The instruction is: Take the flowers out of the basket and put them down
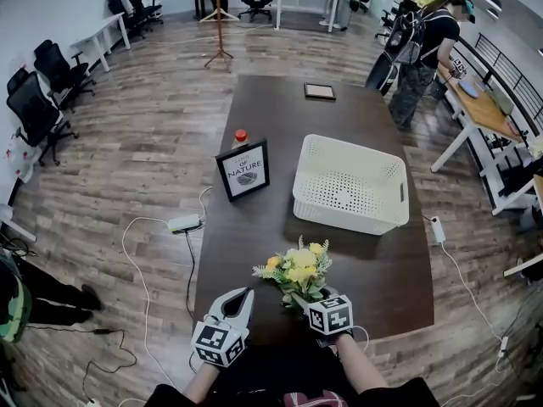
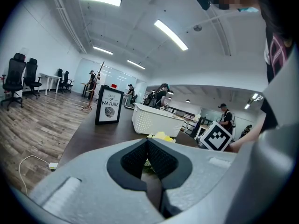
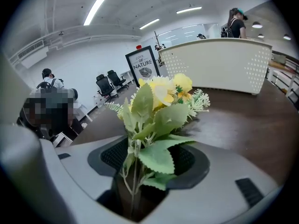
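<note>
Flowers (image 1: pixel 297 270) rest on the table (image 1: pixel 280 108), apart from the basket (image 1: pixel 344 216). The right gripper's (image 3: pixel 148 162) jaws stand apart, with stems loose between them and stem ends hidden. The left gripper (image 1: pixel 244 295) is closed and empty.

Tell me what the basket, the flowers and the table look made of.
Basket: cream plastic, matte, by its moulded perforated walls.
Flowers: probably artificial, fabric or plastic; the leaves look flat and evenly coloured.
Table: dark wood or wood-look laminate, faintly glossy.
</note>
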Motion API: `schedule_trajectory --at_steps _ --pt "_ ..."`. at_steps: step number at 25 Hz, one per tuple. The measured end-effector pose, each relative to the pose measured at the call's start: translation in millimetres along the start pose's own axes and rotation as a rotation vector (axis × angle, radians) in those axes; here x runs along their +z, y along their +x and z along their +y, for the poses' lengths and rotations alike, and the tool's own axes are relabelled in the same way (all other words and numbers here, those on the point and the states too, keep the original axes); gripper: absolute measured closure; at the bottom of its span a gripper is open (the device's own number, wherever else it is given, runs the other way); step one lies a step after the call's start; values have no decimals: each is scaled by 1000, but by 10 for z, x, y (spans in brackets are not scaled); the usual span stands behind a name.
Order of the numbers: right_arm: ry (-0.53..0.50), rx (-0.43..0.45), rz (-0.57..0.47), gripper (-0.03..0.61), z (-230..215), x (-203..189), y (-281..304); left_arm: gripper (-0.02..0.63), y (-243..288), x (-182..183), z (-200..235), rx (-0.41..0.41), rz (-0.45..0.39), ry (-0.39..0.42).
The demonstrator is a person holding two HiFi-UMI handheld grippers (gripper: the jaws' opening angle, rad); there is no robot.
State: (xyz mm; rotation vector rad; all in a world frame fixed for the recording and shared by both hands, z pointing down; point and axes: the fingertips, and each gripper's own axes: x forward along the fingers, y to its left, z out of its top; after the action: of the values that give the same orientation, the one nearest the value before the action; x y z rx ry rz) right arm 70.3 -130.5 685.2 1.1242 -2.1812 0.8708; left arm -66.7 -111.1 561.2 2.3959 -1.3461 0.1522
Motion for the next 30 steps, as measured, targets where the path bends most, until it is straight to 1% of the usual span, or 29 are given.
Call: schedule_trajectory --at_steps 5,7,9,10,11,13,15,19,23,26,30 --pt "30 67 -2 231 49 2 -51 606 1 6 6 0 -5 -1" --pt "41 82 -14 209 40 12 -101 606 -5 -2 15 1 -3 -3" --pt "47 96 -50 172 47 48 -153 604 -11 -8 23 2 -1 -4" --pt "57 103 -75 137 47 73 -180 604 -8 -8 21 2 -2 -3" --pt "75 109 -98 121 40 95 -207 604 -4 -8 16 1 -4 -2" --pt "120 112 -133 107 16 124 -264 604 1 -7 9 1 -7 -2" --pt "151 94 -156 104 -28 132 -323 604 -6 -9 12 3 -8 -4" --pt "167 55 -180 78 -122 131 -416 606 1 3 11 -2 -11 -1" --pt "184 72 -216 71 -106 218 -535 604 8 23 -6 -7 -12 5" --pt "155 86 -250 72 -41 321 -630 604 14 25 -10 -10 -15 6" --pt "112 70 -284 72 36 429 -758 605 -3 39 -21 -14 -21 4"
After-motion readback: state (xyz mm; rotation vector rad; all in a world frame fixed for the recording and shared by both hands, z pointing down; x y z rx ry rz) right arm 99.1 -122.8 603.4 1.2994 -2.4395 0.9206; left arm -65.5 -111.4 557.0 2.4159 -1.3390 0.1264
